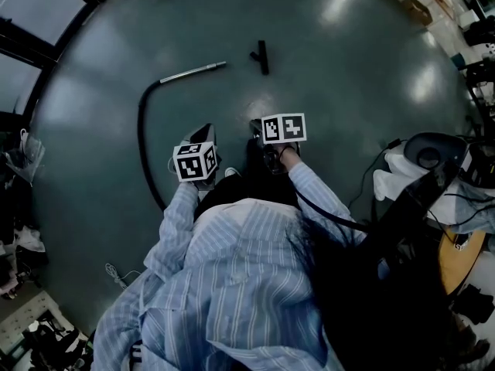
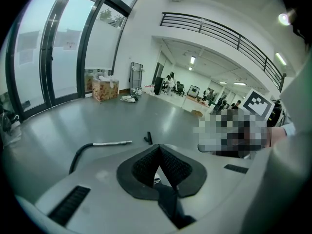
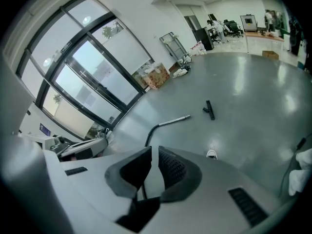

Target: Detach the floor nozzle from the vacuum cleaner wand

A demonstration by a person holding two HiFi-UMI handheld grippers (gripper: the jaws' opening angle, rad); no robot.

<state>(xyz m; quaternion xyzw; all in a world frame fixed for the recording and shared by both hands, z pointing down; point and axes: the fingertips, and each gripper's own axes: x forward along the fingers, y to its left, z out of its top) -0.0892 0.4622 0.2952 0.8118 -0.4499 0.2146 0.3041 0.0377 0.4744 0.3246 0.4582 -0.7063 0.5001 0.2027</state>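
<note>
- Lying on the grey floor (image 1: 348, 68), the black nozzle (image 1: 262, 57) is apart from the wand (image 1: 193, 72), just past the wand's bare tip, with open floor between the 2.
- The metal wand lies flat; its far end joins a black hose (image 1: 142, 141) that bends back toward the person.
- Both gripper views show nozzle and wand ahead on the floor, well clear of the jaws.
- The left gripper (image 2: 159, 147) has its jaws fully closed: the ribbed pads meet at the tips and nothing is between them.
- The right gripper (image 3: 151, 149) has its jaws almost closed: a thin slit remains between the pads, with only floor seen through it, and it grips nothing.
- In the head view the 2 grippers are held side by side in front of the person's striped sleeves, near each other, pointing down toward the floor.
- A white shoe (image 3: 211, 154) shows beyond the right gripper's body.
</note>
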